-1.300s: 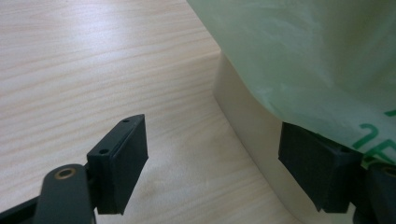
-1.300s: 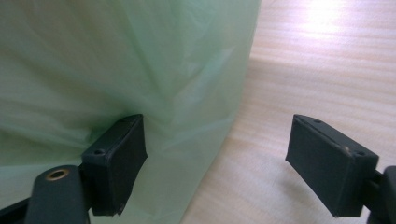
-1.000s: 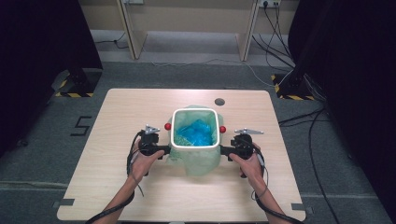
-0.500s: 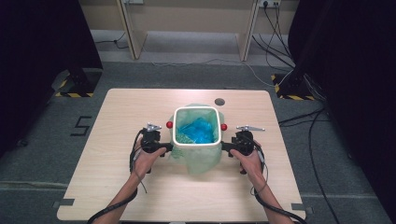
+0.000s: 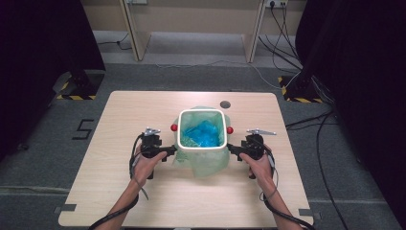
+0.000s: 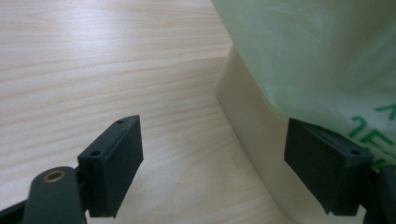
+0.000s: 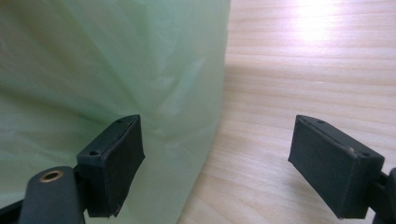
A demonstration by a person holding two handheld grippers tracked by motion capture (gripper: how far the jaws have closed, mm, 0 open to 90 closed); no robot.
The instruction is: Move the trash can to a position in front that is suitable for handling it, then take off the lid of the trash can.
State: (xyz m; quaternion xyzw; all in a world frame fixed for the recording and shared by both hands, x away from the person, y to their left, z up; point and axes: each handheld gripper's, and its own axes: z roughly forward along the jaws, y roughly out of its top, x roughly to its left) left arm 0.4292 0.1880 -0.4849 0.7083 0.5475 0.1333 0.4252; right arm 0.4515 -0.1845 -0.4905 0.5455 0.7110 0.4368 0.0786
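Bin (image 5: 201,114) sits near the table's (image 5: 119,191) middle, white rim, lined with a pale green bag (image 5: 206,163) that drapes down its outer sides. Blue crumpled stuff (image 5: 203,134) lies inside. 2 red knobs stick out, 1 on each side of the rim (image 5: 174,128) (image 5: 230,130). Small dark disc (image 5: 225,104) on the tabletop just behind the bin.

Left gripper (image 5: 168,152) at the bin's left side, jaws spread wide, nothing pinched. In the left gripper view the left gripper (image 6: 233,163) has 1 jaw over bare wood and the other tucked under the hanging bag (image 6: 327,60), with the cream bin wall (image 6: 247,121) between them.

Right gripper (image 5: 233,151) at the bin's right side, jaws also spread, holding nothing. In the right gripper view the right gripper (image 7: 217,163) has 1 jaw against or just in front of the bag (image 7: 116,60), contact unclear, the other over the table (image 7: 303,79).

Both hands (image 5: 143,165) (image 5: 261,165) grip the handles from the near edge.
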